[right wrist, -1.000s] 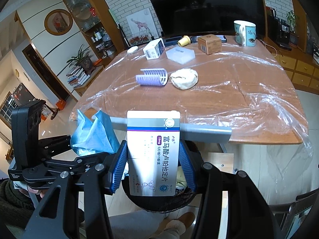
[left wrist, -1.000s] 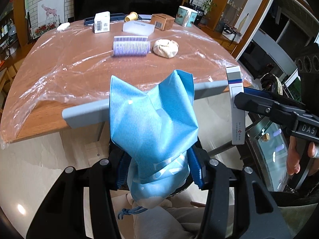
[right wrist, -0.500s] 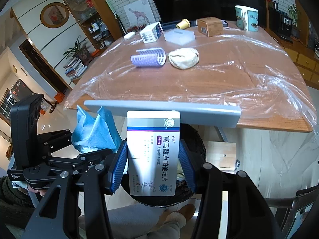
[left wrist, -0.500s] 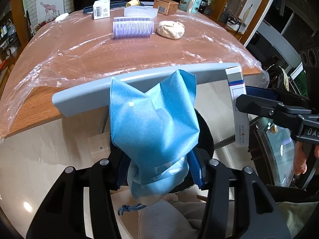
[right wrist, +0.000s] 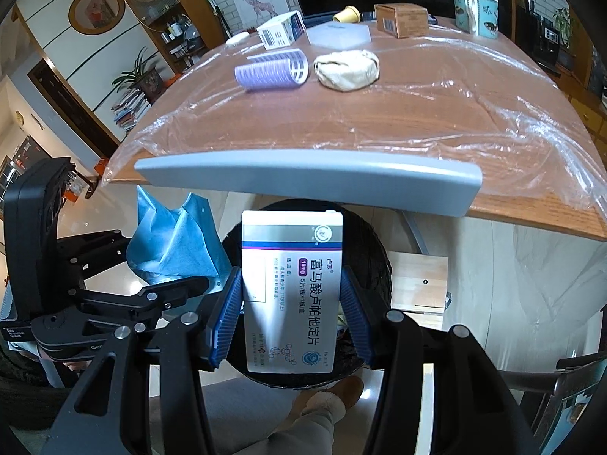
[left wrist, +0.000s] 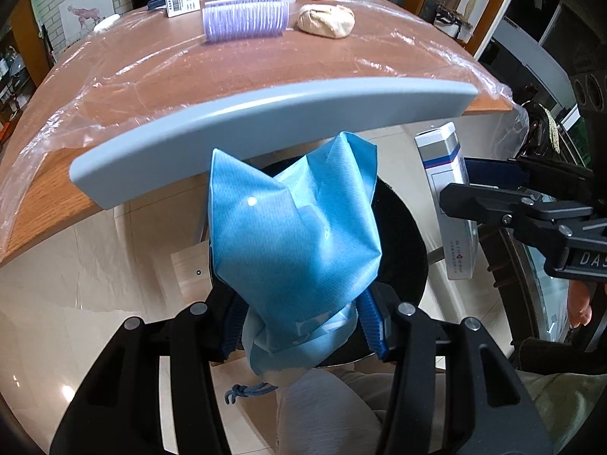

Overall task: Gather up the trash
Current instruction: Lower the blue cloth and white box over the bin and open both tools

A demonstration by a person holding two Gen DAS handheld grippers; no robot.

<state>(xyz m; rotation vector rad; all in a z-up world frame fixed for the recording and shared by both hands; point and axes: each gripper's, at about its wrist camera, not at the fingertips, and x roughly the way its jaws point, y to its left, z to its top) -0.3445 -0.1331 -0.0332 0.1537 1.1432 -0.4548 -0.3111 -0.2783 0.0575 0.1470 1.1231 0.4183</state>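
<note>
Above bin [right wrist: 379, 250]: box [right wrist: 292, 295] between claw [right wrist: 290, 318] pads

Patterned mug [right wrist: 476, 11], brown cardboard box [right wrist: 402, 19], giraffe picture [right wrist: 261, 7], potted plant [right wrist: 142, 76]

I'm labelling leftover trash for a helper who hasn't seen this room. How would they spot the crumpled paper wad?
Start at the wooden table under clear plastic sheeting. Past its middle, two things lie side by side: a purple ribbed hair roller and the crumpled paper wad. The wad is the beige, wrinkled, shapeless lump.
</note>
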